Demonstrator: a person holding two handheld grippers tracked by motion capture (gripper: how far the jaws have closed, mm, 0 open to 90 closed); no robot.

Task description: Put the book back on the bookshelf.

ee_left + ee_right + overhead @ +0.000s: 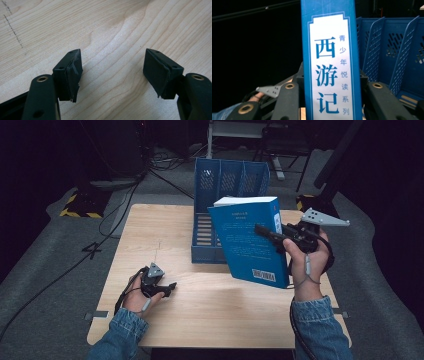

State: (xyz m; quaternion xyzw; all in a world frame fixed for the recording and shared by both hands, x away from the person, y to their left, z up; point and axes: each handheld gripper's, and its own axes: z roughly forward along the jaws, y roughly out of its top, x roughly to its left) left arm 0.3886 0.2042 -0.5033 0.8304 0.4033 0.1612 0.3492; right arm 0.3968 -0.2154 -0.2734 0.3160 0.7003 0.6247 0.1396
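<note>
Above the table, the right gripper clamps the book, lifted but not yet in the file rack; left gripper rests open, empty.

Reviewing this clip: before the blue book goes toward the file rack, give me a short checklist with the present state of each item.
1. Right tool gripping the blue book: ok, its jaws clamp both covers at the spine.
2. Book lifted off the table: ok, held tilted in the air.
3. File rack slots free: ok for what shows; the slot floors are partly hidden behind the book.
4. Left tool out of the way: ok, low over the table near the left edge, jaws open and holding nothing.
5. Book lined up with a slot: not ok, it is tilted and in front of the rack.
</note>
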